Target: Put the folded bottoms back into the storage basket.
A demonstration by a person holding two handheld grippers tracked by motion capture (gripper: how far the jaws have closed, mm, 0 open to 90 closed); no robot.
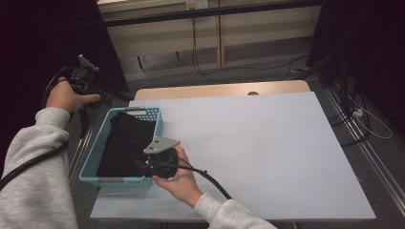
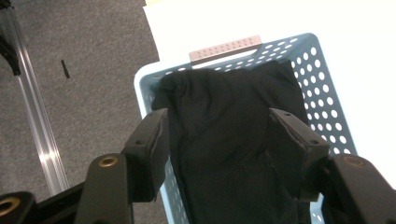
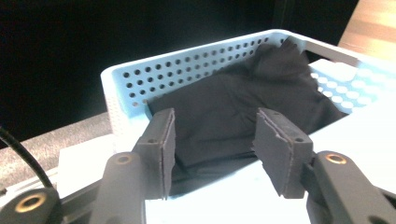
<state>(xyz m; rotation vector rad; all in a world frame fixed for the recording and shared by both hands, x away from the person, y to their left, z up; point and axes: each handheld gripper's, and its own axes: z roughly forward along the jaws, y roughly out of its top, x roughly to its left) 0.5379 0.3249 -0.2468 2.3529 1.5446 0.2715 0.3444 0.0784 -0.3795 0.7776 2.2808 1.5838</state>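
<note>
A light blue perforated basket (image 1: 122, 180) sits at the left edge of the white tabletop (image 1: 262, 143), with a folded black cloth (image 1: 124, 143) lying inside it. My left gripper (image 1: 82, 76) is held up off the table's left side, beyond the basket's far corner. In the left gripper view its jaws stand open (image 2: 217, 126) and look down on the cloth (image 2: 224, 107) in the basket (image 2: 303, 44). My right gripper (image 1: 145, 164) is at the basket's near right corner. It is open (image 3: 212, 126), with the cloth (image 3: 243, 98) just beyond its pads and the basket wall (image 3: 187, 70) behind.
The basket has a pink handle strip (image 2: 226, 47) on its far rim. An aluminium rail (image 2: 37, 126) runs along the grey carpet left of the table. Cables (image 1: 363, 114) lie on the floor at the right. A wooden edge (image 1: 219, 89) borders the table's far side.
</note>
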